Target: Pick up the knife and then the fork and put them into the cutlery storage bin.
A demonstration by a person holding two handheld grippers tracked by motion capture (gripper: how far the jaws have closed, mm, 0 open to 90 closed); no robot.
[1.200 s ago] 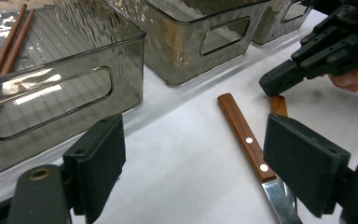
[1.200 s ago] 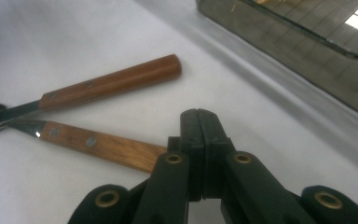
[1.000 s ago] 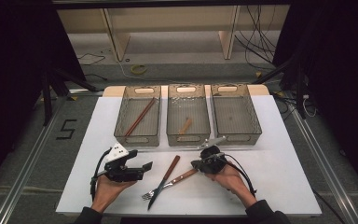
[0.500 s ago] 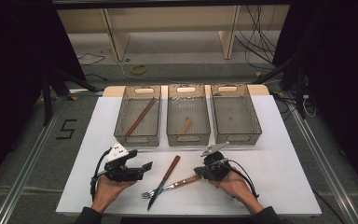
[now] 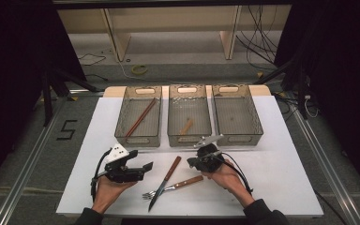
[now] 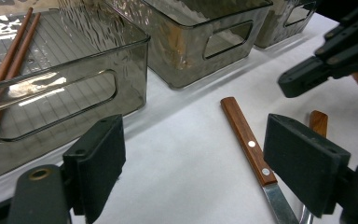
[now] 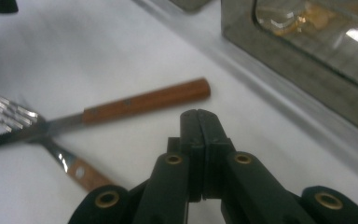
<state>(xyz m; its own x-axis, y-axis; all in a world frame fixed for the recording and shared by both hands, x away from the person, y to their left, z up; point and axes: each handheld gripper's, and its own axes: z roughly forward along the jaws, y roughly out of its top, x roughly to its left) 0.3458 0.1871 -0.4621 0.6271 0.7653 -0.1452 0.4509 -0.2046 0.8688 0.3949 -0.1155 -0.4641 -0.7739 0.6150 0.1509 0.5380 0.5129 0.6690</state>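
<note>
A knife [image 5: 172, 168] with a wooden handle lies on the white table near the front, its blade pointing toward the person. A fork [image 5: 187, 182] with a wooden handle lies crossed under it. My left gripper [image 5: 146, 167] rests left of the knife, jaws open and empty. In the left gripper view the knife handle [image 6: 247, 140] lies ahead between the jaws of my left gripper [image 6: 196, 172]. My right gripper [image 5: 191, 163] hovers just right of the knife handle, shut on nothing. In the right gripper view my right gripper [image 7: 199, 116] is tip to tip before the knife handle [image 7: 144, 101] and fork [image 7: 86, 173].
Three clear grey bins stand in a row behind the cutlery. The left bin [image 5: 122, 133] holds brown chopsticks [image 5: 140, 117]. A small wooden piece [image 5: 186, 126] lies in the middle bin [image 5: 190, 139]. The right bin [image 5: 258, 126] has nothing in it. Black curtains flank the table.
My right gripper dipped toward the front edge, then came back up and slightly left, nearer the knife handle. The left gripper and the cutlery have stayed put.
</note>
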